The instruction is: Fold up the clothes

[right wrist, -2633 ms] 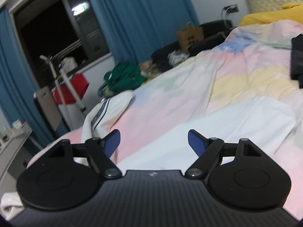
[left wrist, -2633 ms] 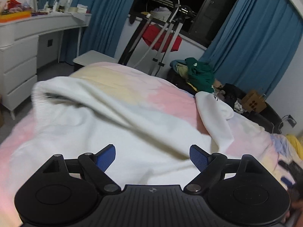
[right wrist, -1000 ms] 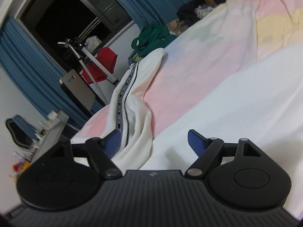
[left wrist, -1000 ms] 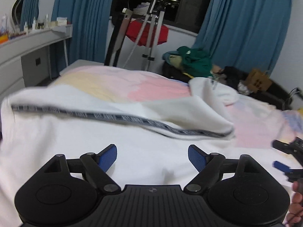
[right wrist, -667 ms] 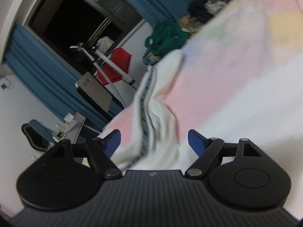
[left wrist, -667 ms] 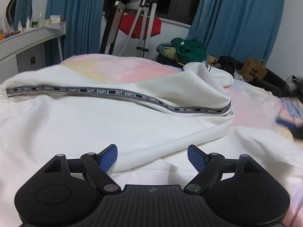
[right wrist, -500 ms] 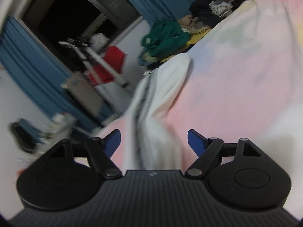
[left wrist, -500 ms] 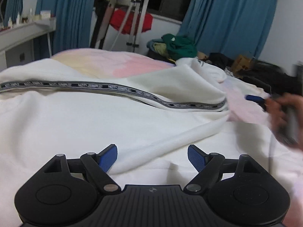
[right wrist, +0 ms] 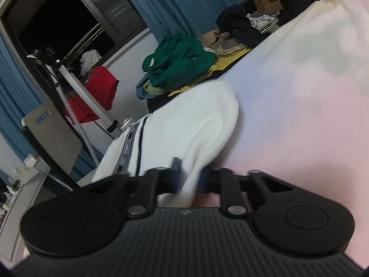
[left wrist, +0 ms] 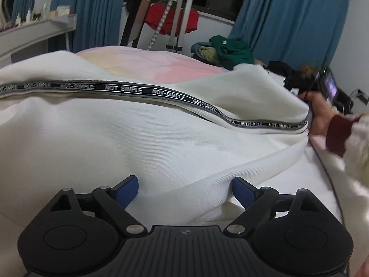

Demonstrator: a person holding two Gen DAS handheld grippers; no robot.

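Right gripper (right wrist: 190, 180) jaws just closed, apparently pinching the white garment (left wrist: 143, 143) sleeve edge, though blurred. Left gripper (left wrist: 184, 190) wide open, low over the garment spread on the bed (right wrist: 311, 92).

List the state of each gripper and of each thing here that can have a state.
Left gripper: open, white fabric between its pads, not pinched.
Right gripper: jaws have just been closing, shut on the white garment.
White garment: spread on the bed, one striped edge folded over.
Blue curtains: drawn aside from the dark window.
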